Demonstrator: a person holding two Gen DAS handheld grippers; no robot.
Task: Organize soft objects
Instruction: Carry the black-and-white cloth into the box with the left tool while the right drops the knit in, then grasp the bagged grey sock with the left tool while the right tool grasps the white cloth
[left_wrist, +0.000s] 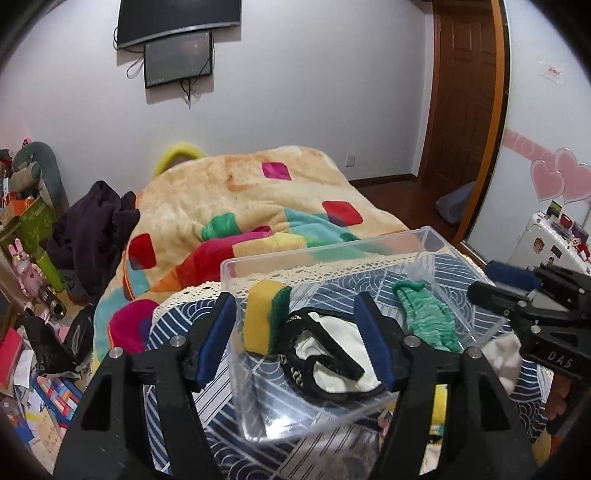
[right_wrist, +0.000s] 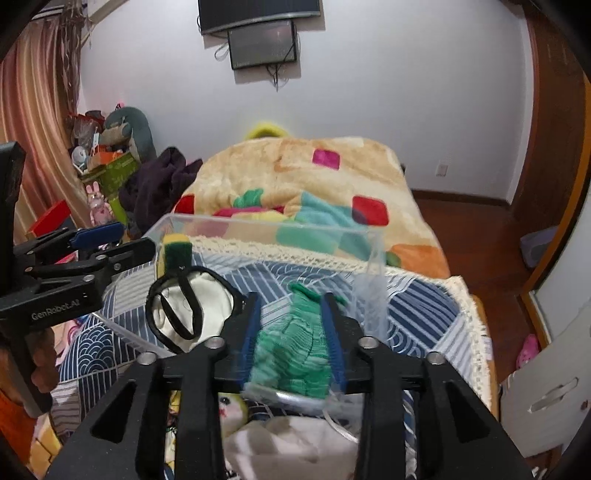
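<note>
A clear plastic bin (left_wrist: 236, 266) (right_wrist: 376, 258) stands on the blue patterned cloth on the bed. Inside lie a yellow and green sponge (left_wrist: 264, 319) (right_wrist: 176, 251), a white cloth with black trim (left_wrist: 332, 354) (right_wrist: 184, 314) and a green knitted sock (left_wrist: 424, 321) (right_wrist: 291, 350). My left gripper (left_wrist: 295, 332) is open, its fingers either side of the bin's near left part, touching nothing. My right gripper (right_wrist: 291, 325) has its fingers either side of the green sock inside the bin; whether the pads press it is unclear. It shows at the right of the left wrist view (left_wrist: 517, 291).
A colourful fleece blanket (left_wrist: 240, 206) (right_wrist: 295, 177) covers the bed beyond the bin. A white cloth (right_wrist: 295, 443) (left_wrist: 502, 358) and a doll-face toy (right_wrist: 231, 406) lie on the cloth near the bin. Clutter covers the floor at left (left_wrist: 33, 350). A white suitcase (left_wrist: 546, 240) stands at right.
</note>
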